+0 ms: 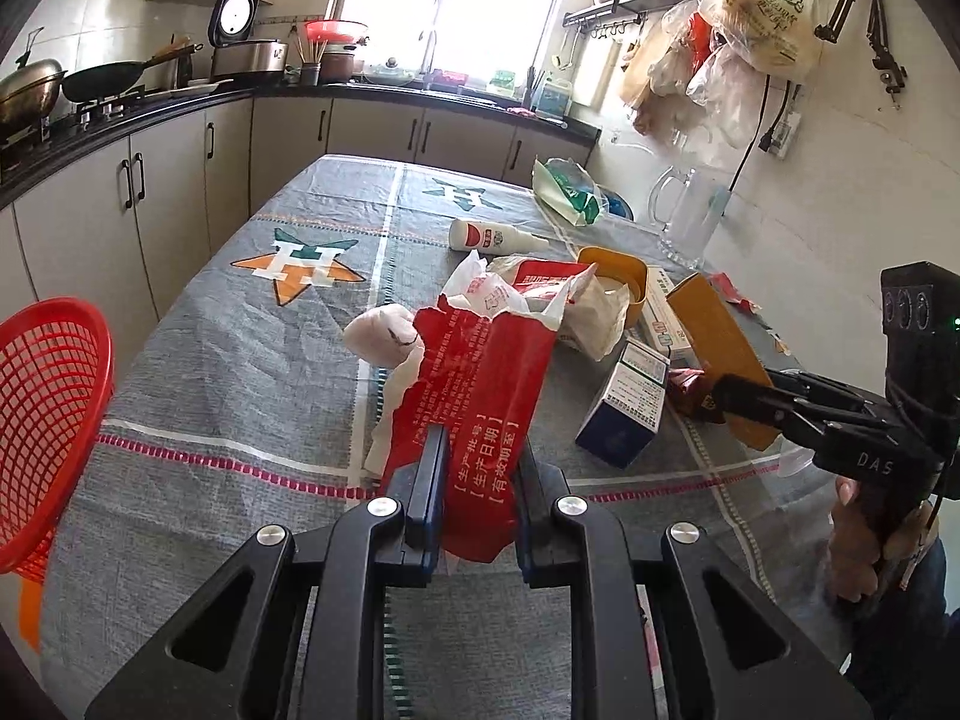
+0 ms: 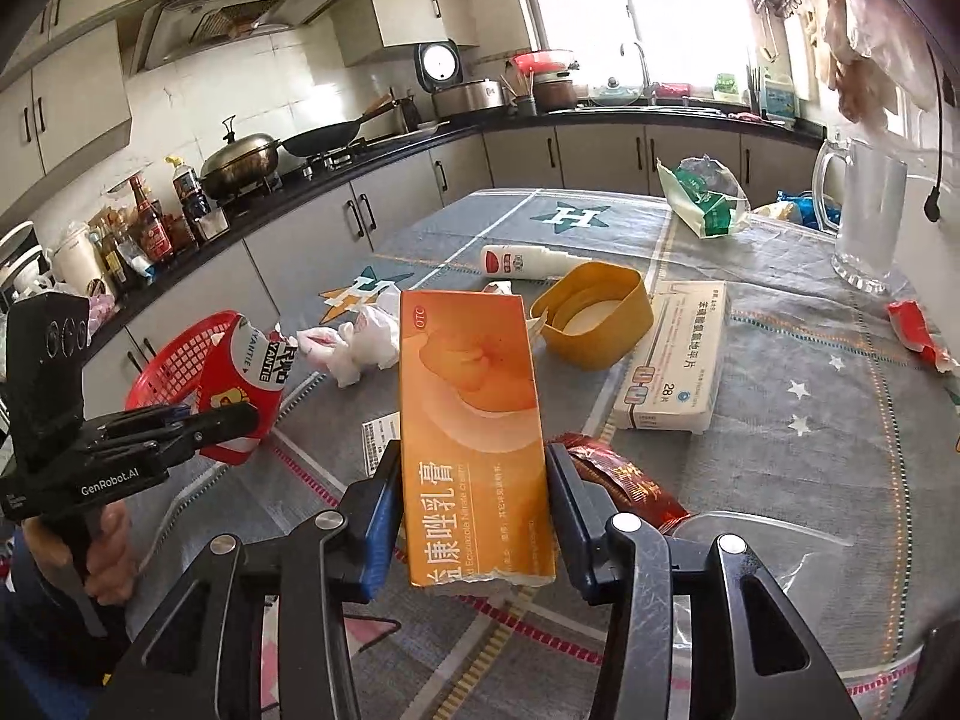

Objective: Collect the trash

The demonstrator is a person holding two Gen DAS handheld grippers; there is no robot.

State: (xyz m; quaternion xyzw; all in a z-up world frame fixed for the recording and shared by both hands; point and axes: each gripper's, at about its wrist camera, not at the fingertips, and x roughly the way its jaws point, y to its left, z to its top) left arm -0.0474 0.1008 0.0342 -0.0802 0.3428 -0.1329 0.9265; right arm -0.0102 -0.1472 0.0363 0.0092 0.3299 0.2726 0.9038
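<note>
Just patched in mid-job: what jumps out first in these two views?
Both grippers are loaded: the left gripper clamps a torn red wrapper, the right gripper an orange medicine box. Litter covers the table ahead, and a red basket waits at its left edge.

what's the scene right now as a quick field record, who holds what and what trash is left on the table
left hand-held gripper: shut on torn red plastic wrapper
right hand-held gripper: shut on flat orange cardboard box
bin: red plastic mesh basket, at the table's left edge
table: grey star-print tablecloth
trash on table: white plastic bottle lying down, white flat medicine box, crumpled white tissue, blue-and-white carton
other: yellow plastic container, clear glass pitcher
</note>
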